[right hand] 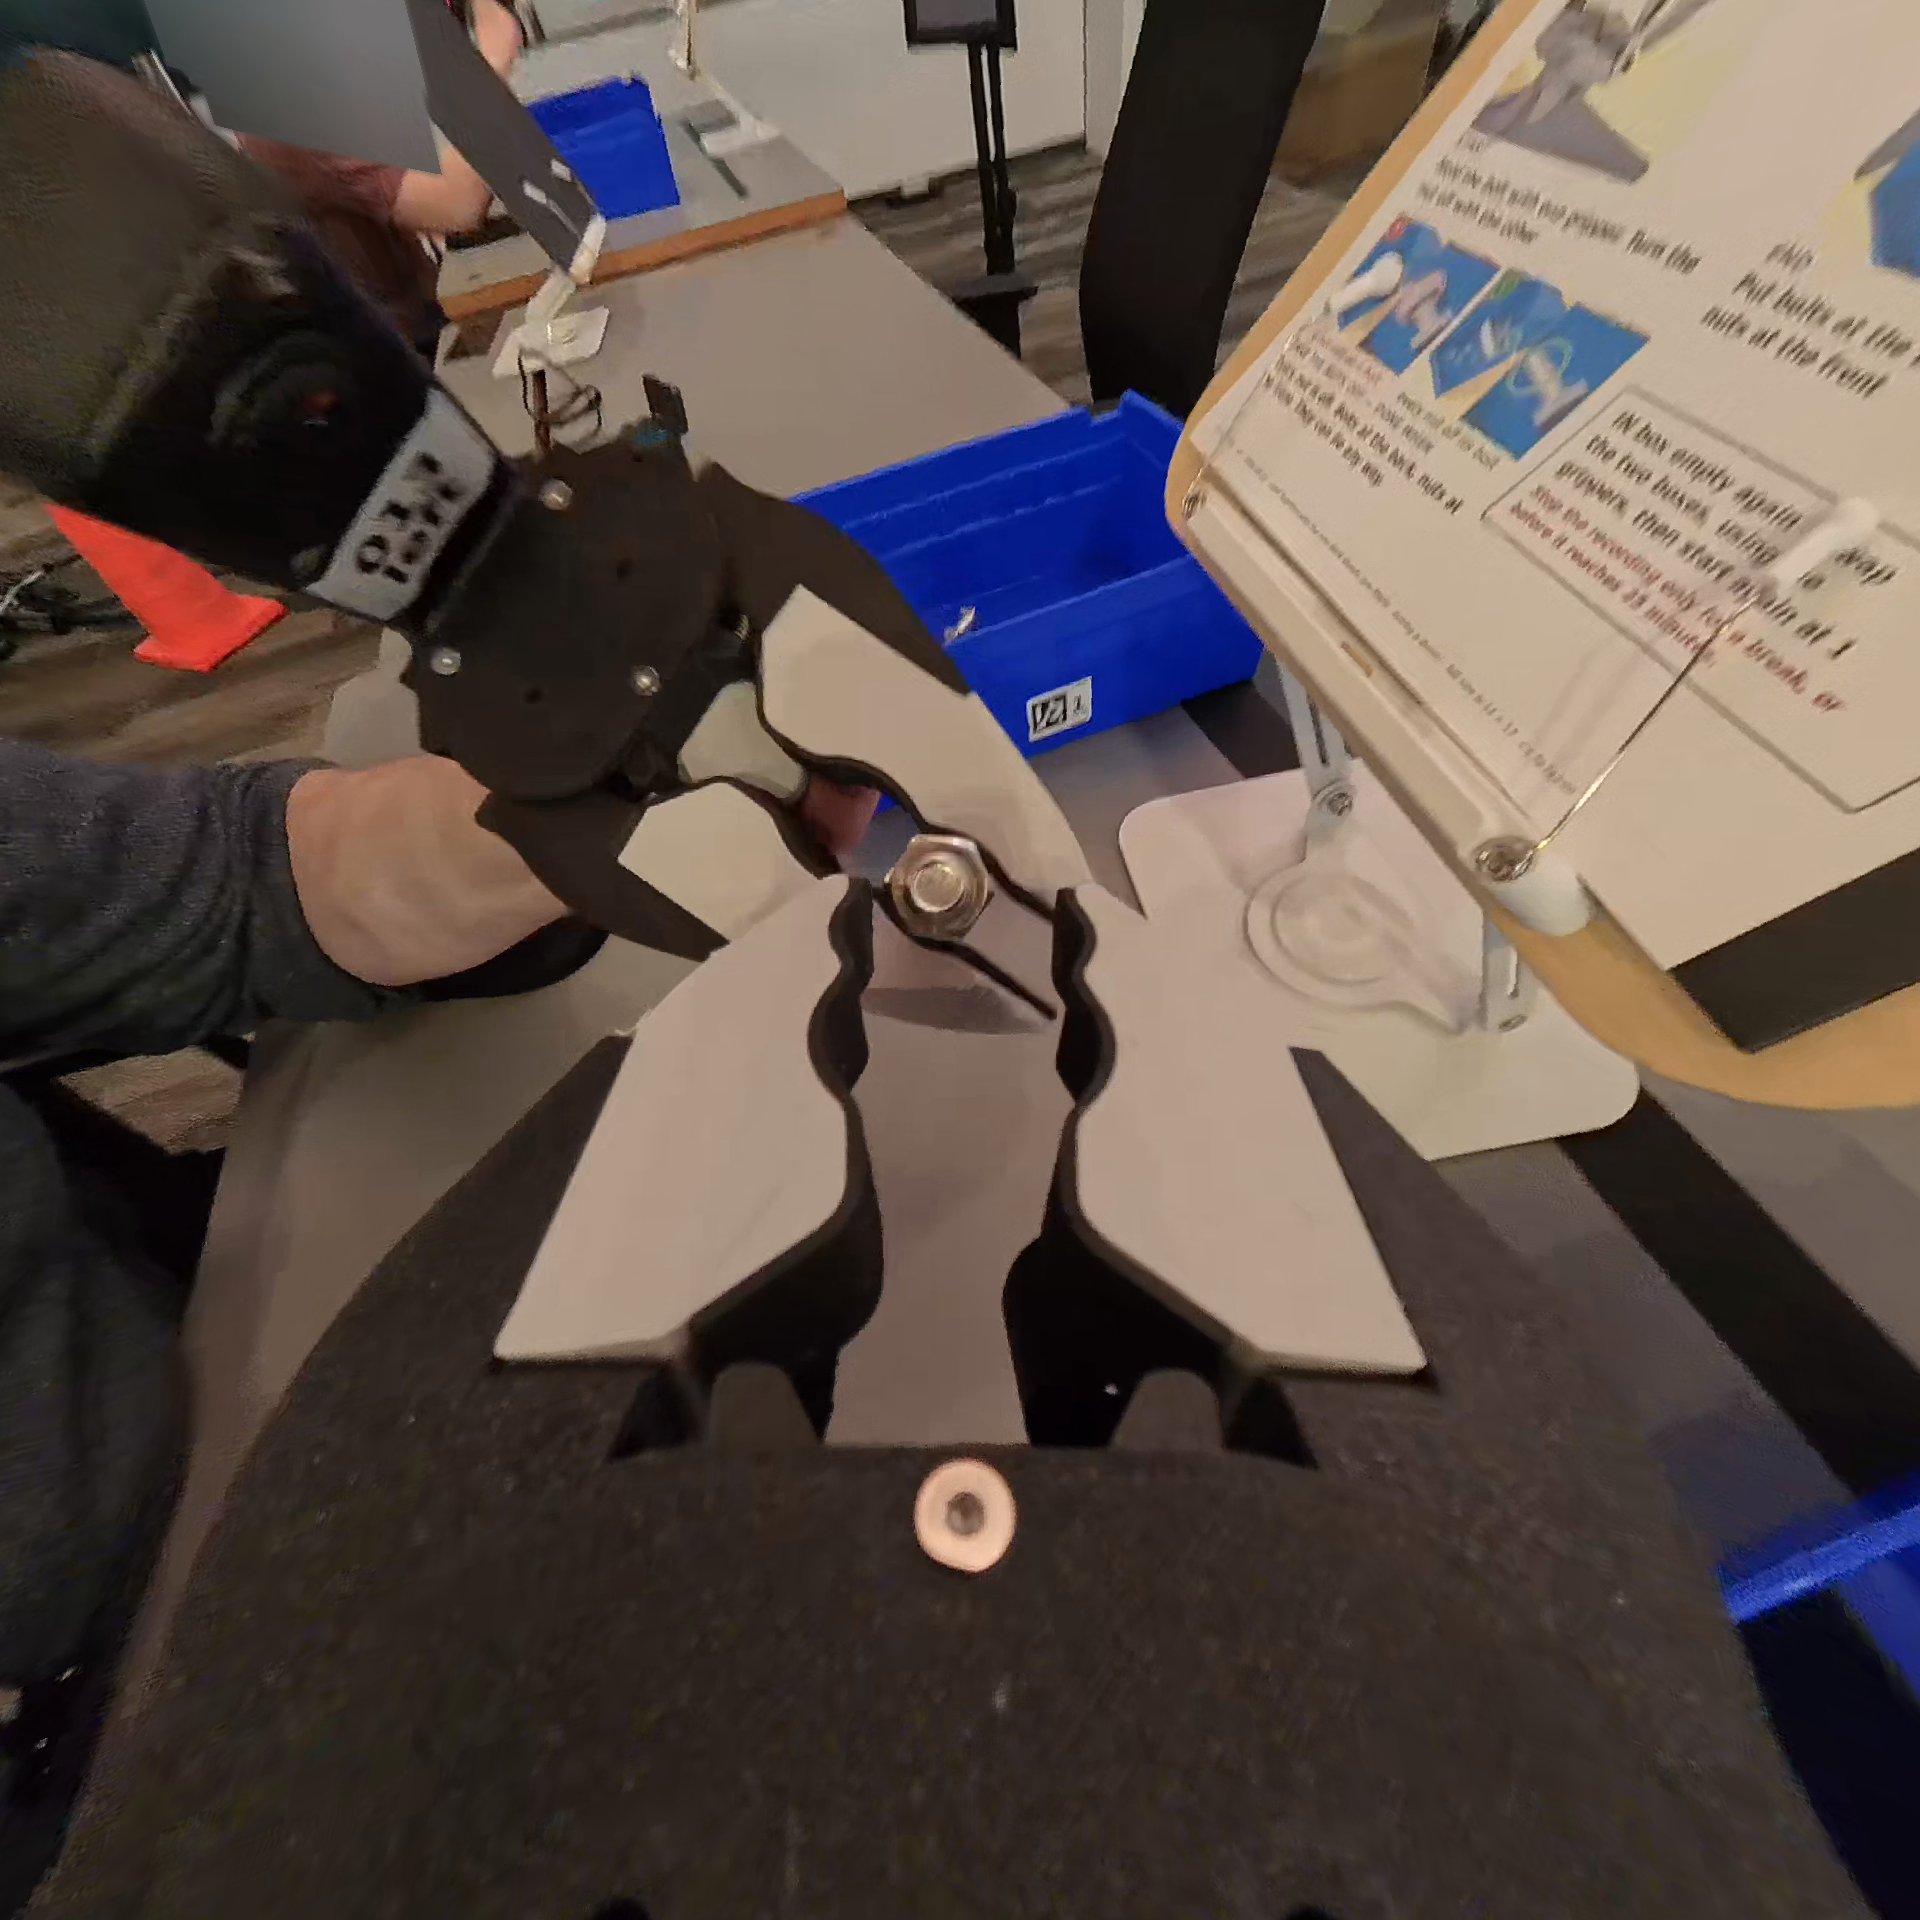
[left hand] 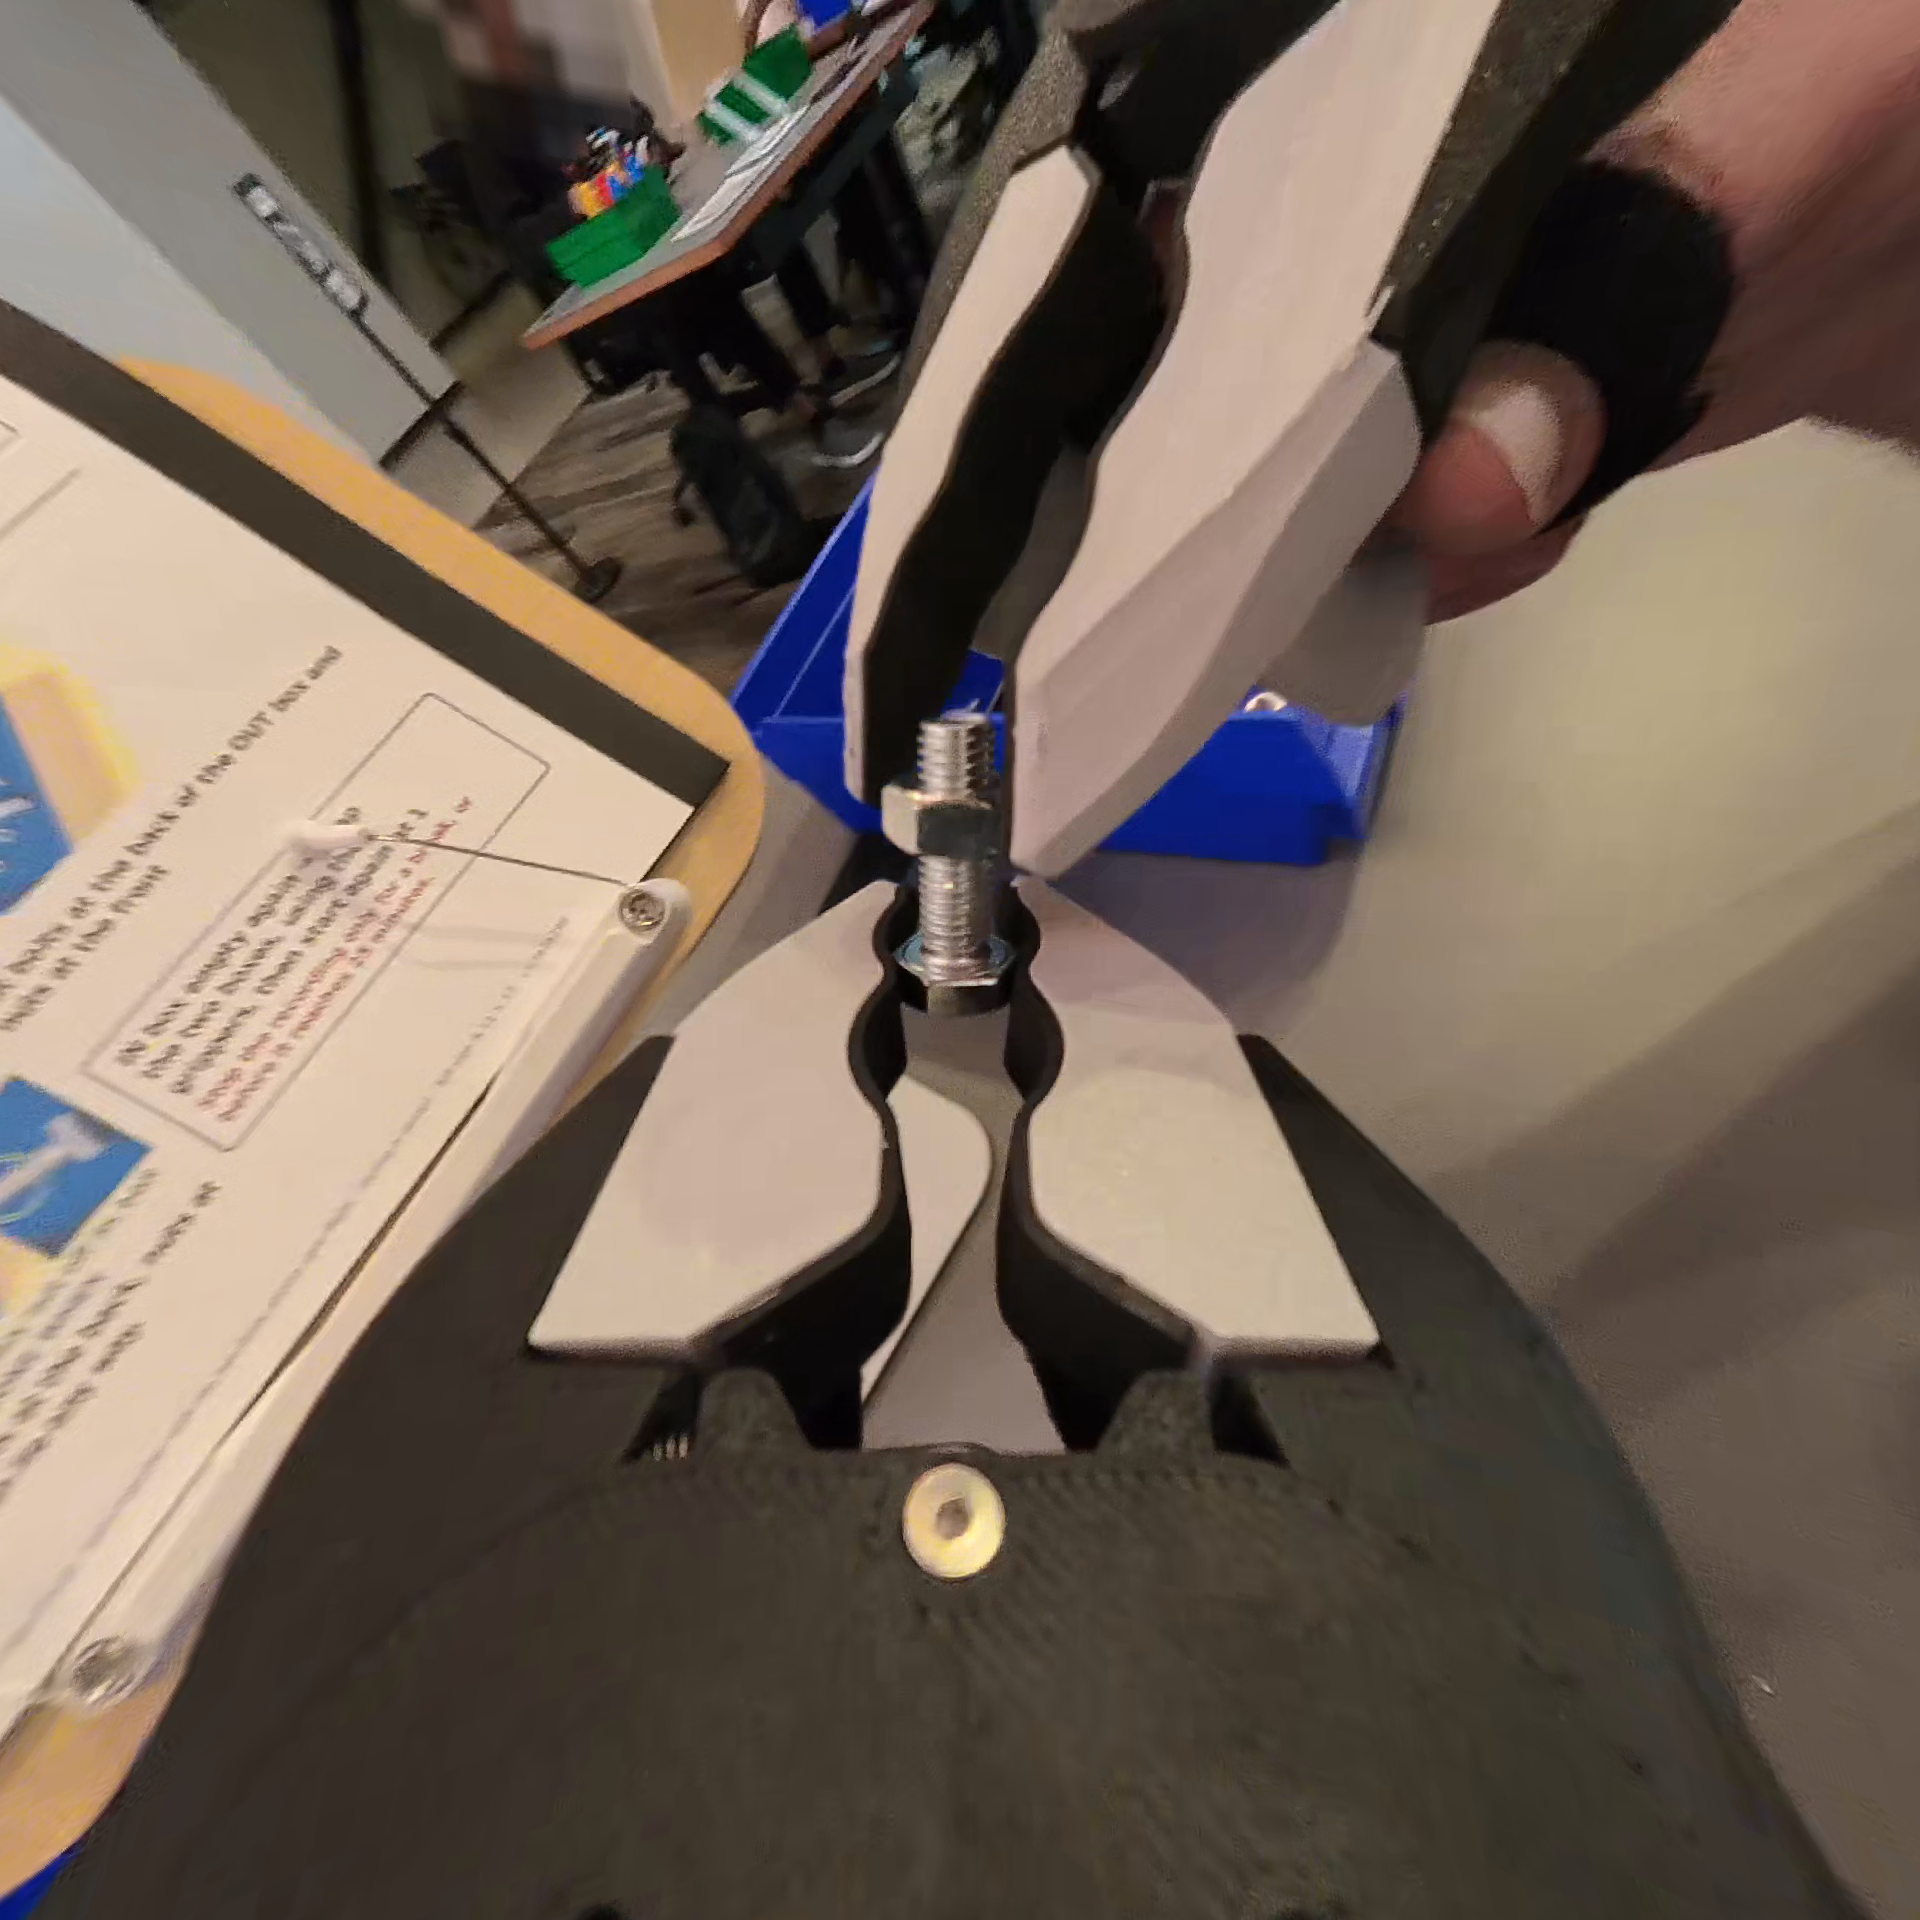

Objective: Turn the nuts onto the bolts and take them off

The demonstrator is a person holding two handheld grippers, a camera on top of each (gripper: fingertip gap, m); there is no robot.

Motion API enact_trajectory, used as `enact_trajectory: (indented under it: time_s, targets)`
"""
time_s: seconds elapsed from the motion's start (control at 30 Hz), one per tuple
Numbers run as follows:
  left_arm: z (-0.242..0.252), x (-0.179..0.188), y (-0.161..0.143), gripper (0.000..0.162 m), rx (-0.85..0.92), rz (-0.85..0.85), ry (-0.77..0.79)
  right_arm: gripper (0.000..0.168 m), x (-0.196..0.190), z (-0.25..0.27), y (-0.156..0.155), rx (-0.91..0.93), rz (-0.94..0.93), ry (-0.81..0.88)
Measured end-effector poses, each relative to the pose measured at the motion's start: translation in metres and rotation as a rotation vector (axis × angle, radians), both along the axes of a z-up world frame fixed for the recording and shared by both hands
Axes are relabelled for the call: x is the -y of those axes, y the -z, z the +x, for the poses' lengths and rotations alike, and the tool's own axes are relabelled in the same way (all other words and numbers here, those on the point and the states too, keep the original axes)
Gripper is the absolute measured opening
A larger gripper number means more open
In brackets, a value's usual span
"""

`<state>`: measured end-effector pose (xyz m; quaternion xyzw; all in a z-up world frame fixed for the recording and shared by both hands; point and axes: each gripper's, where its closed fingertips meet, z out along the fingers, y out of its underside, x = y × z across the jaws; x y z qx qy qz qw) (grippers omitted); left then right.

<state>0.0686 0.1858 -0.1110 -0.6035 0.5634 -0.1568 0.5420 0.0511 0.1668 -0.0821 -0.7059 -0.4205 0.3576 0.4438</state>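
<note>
A grey table is seen under both grippers, with a tilted instruction board on a white stand to the right in the right wrist view. A blue bin sits on the table just behind the grippers; a small metal part is seen inside it.

The left gripper is closed around the head end of the bolt, which is seated in the notch between its fingertips. The bolt's long axis runs forward in line with the left fingers, threaded end pointing away from them, toward the right gripper.

The right gripper comes in from the opposite side. In the left wrist view its tips sit on either side of the nut, about halfway along the thread. In the right wrist view the jaws are partly open, with gaps visible beside the nut; actual contact cannot be told. There the bolt is seen end-on, pointing at the camera.
</note>
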Motion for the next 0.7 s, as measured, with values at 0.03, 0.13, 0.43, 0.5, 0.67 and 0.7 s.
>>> enact_trajectory:
  time_s: [0.03,0.13,0.43,0.5,0.67,0.7]
  targets:
    - [-0.001,-0.003,-0.001,0.015,-0.018,0.037,-0.036,0.032,0.001,-0.001,0.004,0.017,-0.021,-0.004]
    - [-0.001,-0.005,-0.002,0.015,-0.069,0.126,-0.104,0.028,0.001,-0.003,0.005,0.007,-0.055,0.01]
    - [-0.001,-0.008,-0.004,0.015,-0.137,0.254,-0.185,0.02,0.006,-0.001,0.002,-0.031,-0.057,0.043]
    - [0.0,-0.004,-0.003,0.014,-0.121,0.208,-0.144,0.019,0.009,-0.001,0.002,0.001,-0.006,0.014]
    - [0.012,0.026,0.011,0.014,-0.069,-0.078,0.127,0.019,0.026,0.003,0.009,0.256,0.219,-0.18]
    - [0.014,0.035,0.012,0.015,-0.049,-0.128,0.204,0.019,0.033,0.003,0.012,0.324,0.29,-0.243]
